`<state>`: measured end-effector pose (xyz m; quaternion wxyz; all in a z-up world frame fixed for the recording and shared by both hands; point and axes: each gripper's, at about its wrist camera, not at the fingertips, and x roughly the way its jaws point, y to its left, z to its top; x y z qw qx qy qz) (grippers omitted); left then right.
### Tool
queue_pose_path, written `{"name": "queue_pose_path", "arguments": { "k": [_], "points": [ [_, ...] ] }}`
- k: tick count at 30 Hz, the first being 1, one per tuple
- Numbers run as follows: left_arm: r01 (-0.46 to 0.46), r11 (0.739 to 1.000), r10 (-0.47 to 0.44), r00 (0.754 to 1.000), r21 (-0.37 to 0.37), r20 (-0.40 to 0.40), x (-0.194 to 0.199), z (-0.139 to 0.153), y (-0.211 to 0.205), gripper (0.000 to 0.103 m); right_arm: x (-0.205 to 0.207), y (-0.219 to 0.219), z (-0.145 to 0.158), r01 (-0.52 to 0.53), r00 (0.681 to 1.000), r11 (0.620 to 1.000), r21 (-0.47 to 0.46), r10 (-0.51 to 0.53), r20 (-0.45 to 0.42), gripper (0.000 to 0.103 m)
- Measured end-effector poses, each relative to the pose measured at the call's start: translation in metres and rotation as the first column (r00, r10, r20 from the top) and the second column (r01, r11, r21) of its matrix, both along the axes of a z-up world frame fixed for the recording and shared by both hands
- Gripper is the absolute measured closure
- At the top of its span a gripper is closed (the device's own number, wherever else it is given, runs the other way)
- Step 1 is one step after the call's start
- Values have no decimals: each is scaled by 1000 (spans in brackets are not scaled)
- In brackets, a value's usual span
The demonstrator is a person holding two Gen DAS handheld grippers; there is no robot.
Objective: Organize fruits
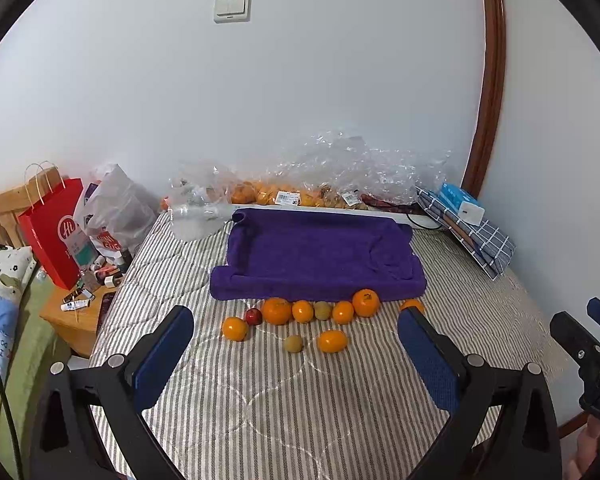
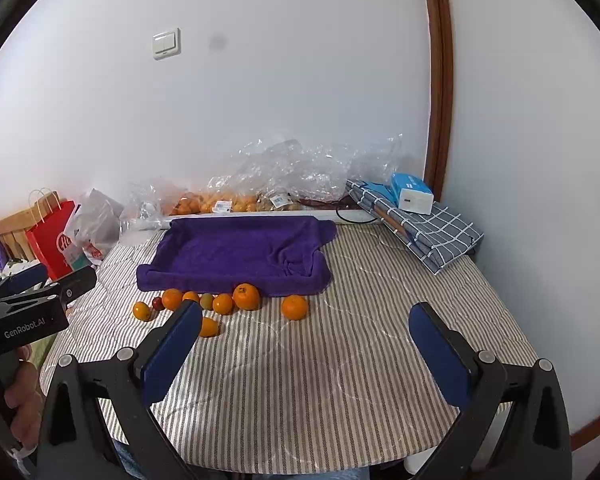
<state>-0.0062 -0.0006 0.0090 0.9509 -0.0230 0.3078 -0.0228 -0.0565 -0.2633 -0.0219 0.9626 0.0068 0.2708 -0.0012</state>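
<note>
Several oranges [image 1: 277, 311], a small red fruit [image 1: 253, 316] and two greenish-brown fruits [image 1: 293, 343] lie on the striped bed just in front of a purple towel-lined tray [image 1: 318, 258]. They also show in the right wrist view: the oranges [image 2: 246, 296], the tray [image 2: 236, 254], and one orange [image 2: 294, 307] apart to the right. My left gripper [image 1: 296, 334] is open and empty, short of the fruits. My right gripper [image 2: 306, 330] is open and empty, above the bed, to the right of the fruit row.
Clear plastic bags with more oranges [image 1: 300, 192] lie along the wall behind the tray. A folded checked cloth with a blue box [image 2: 414, 216] sits at the back right. A red paper bag [image 1: 52, 232] and a cluttered nightstand [image 1: 80, 308] stand left of the bed.
</note>
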Motion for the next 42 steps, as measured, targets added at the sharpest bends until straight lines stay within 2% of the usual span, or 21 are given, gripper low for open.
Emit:
{"name": "queue_pose_path", "arguments": {
  "k": [23,42],
  "points": [
    [-6,1000,6,1000,0,10,-7,-5,5,0,2,-2,-2,16,1000,999,29,-16,11,1],
    [-15,1000,15,1000,-10,11,-5,2,4,0,1,-1,-5,7,1000,999,38,-7,2,1]
  ]
}}
